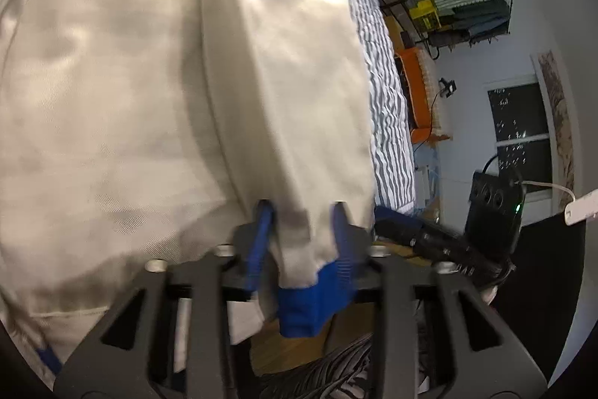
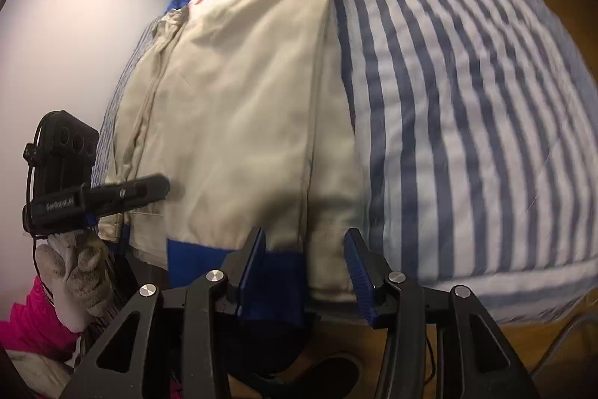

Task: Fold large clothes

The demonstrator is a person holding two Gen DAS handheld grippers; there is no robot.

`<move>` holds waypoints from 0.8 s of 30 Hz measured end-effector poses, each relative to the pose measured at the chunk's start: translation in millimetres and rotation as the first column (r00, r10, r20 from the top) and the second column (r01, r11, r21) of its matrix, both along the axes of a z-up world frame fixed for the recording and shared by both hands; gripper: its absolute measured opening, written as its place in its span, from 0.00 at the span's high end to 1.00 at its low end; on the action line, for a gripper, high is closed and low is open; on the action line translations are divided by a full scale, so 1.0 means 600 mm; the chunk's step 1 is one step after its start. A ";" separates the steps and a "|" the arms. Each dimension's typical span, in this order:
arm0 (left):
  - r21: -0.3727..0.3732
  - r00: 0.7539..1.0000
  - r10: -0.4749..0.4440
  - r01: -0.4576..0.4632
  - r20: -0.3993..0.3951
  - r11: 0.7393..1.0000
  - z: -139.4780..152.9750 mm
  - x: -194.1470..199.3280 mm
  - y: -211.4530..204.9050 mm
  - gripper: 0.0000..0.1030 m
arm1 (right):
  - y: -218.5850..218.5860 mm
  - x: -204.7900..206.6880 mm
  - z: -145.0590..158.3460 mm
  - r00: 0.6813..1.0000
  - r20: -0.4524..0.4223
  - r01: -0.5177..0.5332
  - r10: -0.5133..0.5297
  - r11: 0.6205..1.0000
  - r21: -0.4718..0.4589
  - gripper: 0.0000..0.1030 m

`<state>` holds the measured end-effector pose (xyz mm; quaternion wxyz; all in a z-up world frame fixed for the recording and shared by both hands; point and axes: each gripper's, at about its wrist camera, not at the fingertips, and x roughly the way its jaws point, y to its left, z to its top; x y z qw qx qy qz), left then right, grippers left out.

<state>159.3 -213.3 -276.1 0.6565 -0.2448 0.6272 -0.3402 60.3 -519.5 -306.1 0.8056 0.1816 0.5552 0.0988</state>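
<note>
left gripper (image 1: 302, 234) clenched on jacket (image 1: 149, 81) hem, 6 o'clock | right gripper (image 2: 306, 260) released astride cuff | advice: align edges, press flat

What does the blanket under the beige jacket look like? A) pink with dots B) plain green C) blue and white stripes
C: the blanket beside and under the jacket shows blue and white stripes across the bed.
</note>
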 end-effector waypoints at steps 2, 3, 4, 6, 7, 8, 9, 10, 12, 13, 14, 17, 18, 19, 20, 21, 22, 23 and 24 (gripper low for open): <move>-0.040 0.999 0.027 -0.028 -0.045 0.999 -0.022 0.006 0.007 0.89 | -0.005 0.001 -0.003 1.000 0.002 0.013 -0.014 0.999 0.034 0.54; -0.050 0.998 0.034 -0.037 -0.055 0.998 -0.028 0.006 0.010 0.92 | -0.005 0.001 -0.003 1.000 0.005 0.016 -0.017 0.999 0.042 0.54; -0.060 0.997 0.041 -0.045 -0.063 0.997 -0.034 0.006 0.013 0.93 | -0.005 0.000 -0.003 1.000 0.008 0.020 -0.020 0.999 0.048 0.56; -0.070 0.996 0.052 -0.057 -0.072 0.996 -0.044 0.008 0.017 0.94 | -0.006 -0.003 0.001 1.000 0.009 0.014 -0.014 0.999 0.046 0.63; -0.086 0.995 0.060 -0.068 -0.085 0.994 -0.050 0.007 0.021 0.94 | -0.006 -0.007 0.004 1.000 0.014 0.007 -0.007 0.999 0.051 0.63; -0.095 0.993 0.066 -0.075 -0.096 0.993 -0.055 0.007 0.025 0.95 | -0.004 -0.010 0.004 1.000 0.012 -0.002 0.001 0.998 0.057 0.63; -0.103 0.992 0.070 -0.081 -0.105 0.991 -0.060 0.008 0.026 0.95 | -0.004 -0.013 0.003 1.000 0.008 -0.003 0.002 0.999 0.055 0.62; -0.104 0.992 0.070 -0.082 -0.107 0.991 -0.064 0.008 0.026 0.95 | -0.002 -0.016 -0.001 1.000 0.001 0.001 -0.001 0.999 0.050 0.62; -0.100 0.993 0.068 -0.078 -0.098 0.992 -0.067 0.008 0.024 0.95 | 0.004 -0.019 -0.011 1.000 -0.008 0.007 -0.007 0.998 0.059 0.62; -0.095 0.994 0.067 -0.076 -0.091 0.993 -0.067 0.007 0.023 0.95 | 0.006 -0.019 -0.015 1.000 -0.009 0.011 -0.010 0.998 0.068 0.62; -0.091 0.994 0.067 -0.075 -0.084 0.993 -0.066 0.005 0.022 0.95 | 0.005 -0.018 -0.018 1.000 -0.008 0.020 -0.019 0.996 0.083 0.62; -0.077 0.996 0.065 -0.070 -0.067 0.995 -0.058 0.004 0.016 0.96 | 0.008 -0.019 -0.012 0.999 0.020 0.032 -0.034 0.993 0.113 0.86; -0.074 0.996 0.063 -0.068 -0.061 0.995 -0.052 0.002 0.019 0.96 | 0.010 -0.018 -0.006 0.999 0.031 0.029 -0.032 0.995 0.098 0.92; -0.075 0.996 0.062 -0.066 -0.058 0.995 -0.049 0.001 0.018 0.96 | 0.011 -0.017 0.004 0.998 0.051 0.021 -0.025 0.997 0.075 0.96; -0.081 0.997 0.060 -0.065 -0.056 0.995 -0.046 0.000 0.016 0.97 | 0.015 -0.019 0.016 0.997 0.075 0.013 -0.017 0.999 0.045 0.97; -0.087 0.997 0.057 -0.062 -0.056 0.994 -0.042 -0.002 0.014 0.97 | 0.017 -0.021 0.025 0.996 0.088 0.010 -0.012 1.000 0.026 0.97; -0.092 0.997 0.050 -0.054 -0.052 0.994 -0.039 -0.003 0.011 0.97 | 0.016 -0.022 0.035 0.995 0.102 0.010 -0.010 1.000 0.004 0.97; -0.097 0.998 0.043 -0.048 -0.049 0.994 -0.035 -0.006 0.007 0.97 | 0.012 -0.024 0.045 0.994 0.112 0.013 -0.012 1.000 -0.012 0.98; -0.102 0.998 0.038 -0.042 -0.048 0.994 -0.033 -0.007 0.004 0.97 | 0.006 -0.026 0.054 0.992 0.122 0.019 -0.017 1.000 -0.015 0.98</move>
